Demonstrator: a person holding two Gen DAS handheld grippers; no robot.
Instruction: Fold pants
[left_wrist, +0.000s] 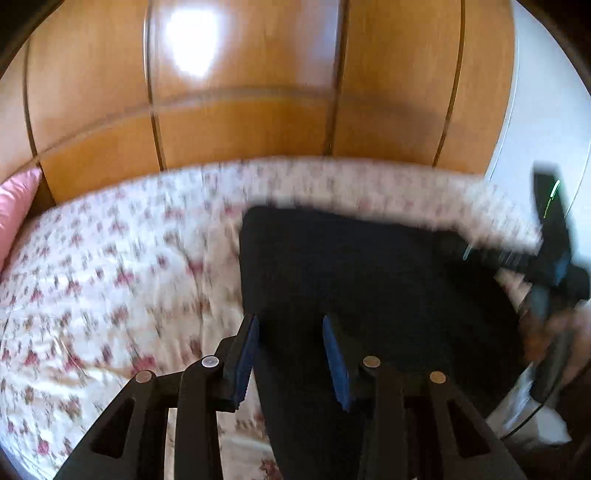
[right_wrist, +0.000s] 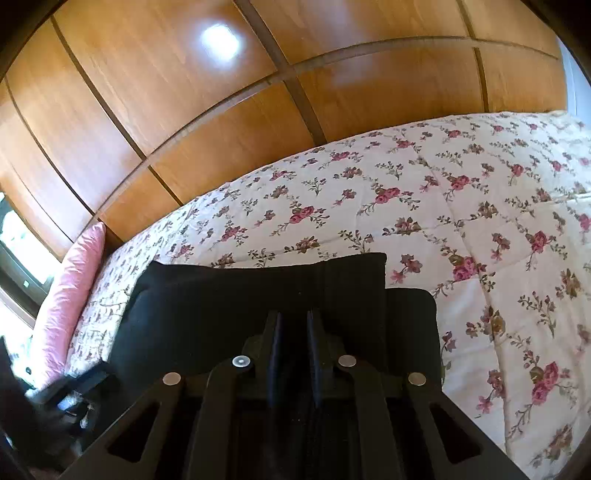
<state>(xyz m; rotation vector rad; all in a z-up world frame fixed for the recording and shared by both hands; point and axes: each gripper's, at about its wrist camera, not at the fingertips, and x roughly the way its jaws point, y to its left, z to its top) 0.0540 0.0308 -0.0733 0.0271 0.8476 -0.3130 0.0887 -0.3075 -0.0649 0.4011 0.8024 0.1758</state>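
Observation:
Black pants (left_wrist: 354, 266) lie folded on the floral bedspread (left_wrist: 110, 266); they also show in the right wrist view (right_wrist: 229, 310). My left gripper (left_wrist: 291, 332) is open over the pants' near left edge, and the cloth runs between and under its fingers. My right gripper (right_wrist: 294, 325) has its jaws nearly together with black cloth of the pants between them, at the near edge of the folded stack. The right gripper also shows blurred at the right edge of the left wrist view (left_wrist: 554, 258). The left wrist view is motion-blurred.
A wooden panelled wardrobe (right_wrist: 221, 118) stands behind the bed. A pink pillow (right_wrist: 70, 295) lies at the bed's left end, also seen in the left wrist view (left_wrist: 14, 210). Bare bedspread (right_wrist: 480, 221) stretches right of the pants.

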